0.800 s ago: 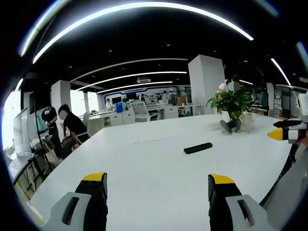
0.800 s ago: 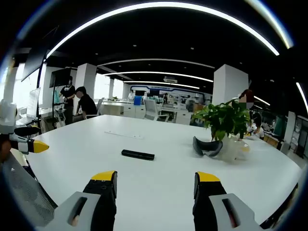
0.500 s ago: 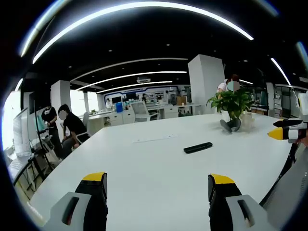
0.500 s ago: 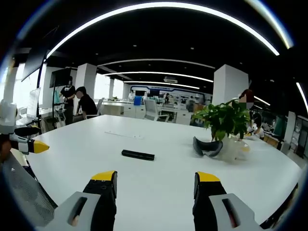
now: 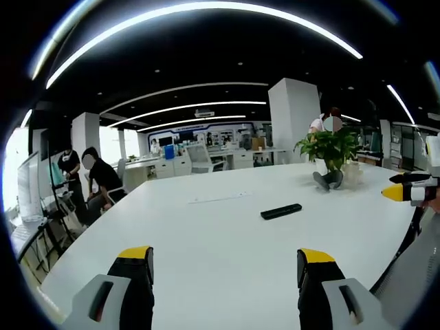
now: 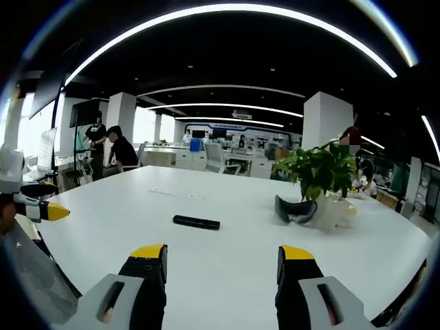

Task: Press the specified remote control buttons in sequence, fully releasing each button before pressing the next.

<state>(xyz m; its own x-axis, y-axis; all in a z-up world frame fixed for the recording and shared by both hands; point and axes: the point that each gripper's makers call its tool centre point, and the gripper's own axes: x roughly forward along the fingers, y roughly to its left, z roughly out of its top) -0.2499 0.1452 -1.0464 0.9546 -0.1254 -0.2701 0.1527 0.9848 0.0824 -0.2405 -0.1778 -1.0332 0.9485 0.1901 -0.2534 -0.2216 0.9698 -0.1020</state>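
While it lies flat on the white table [image 5: 206,254], the black remote control [image 5: 281,211] sits out in the open, well ahead of both grippers and touched by neither; the right gripper view shows it [image 6: 196,222] as a slim dark bar lying roughly crosswise. Beyond the remote, a thin white strip [image 5: 220,199] lies flat on the tabletop. To one side, a potted green plant [image 6: 317,172] stands on the table with a dark curved headset-like object [image 6: 295,210] just beside its base. The left gripper [image 5: 225,265] hangs above the near part of the table, its yellow-tipped jaws spread wide apart with nothing between them. The right gripper [image 6: 223,262] is held the same way, jaws parted and empty; its yellow tip also pokes in at the right edge of the left gripper view, and the left one's tip at the left edge of the right gripper view. Farther off, two people in dark clothes [image 5: 86,179] stand by desks in an open office with long curved ceiling lights [image 6: 227,14]
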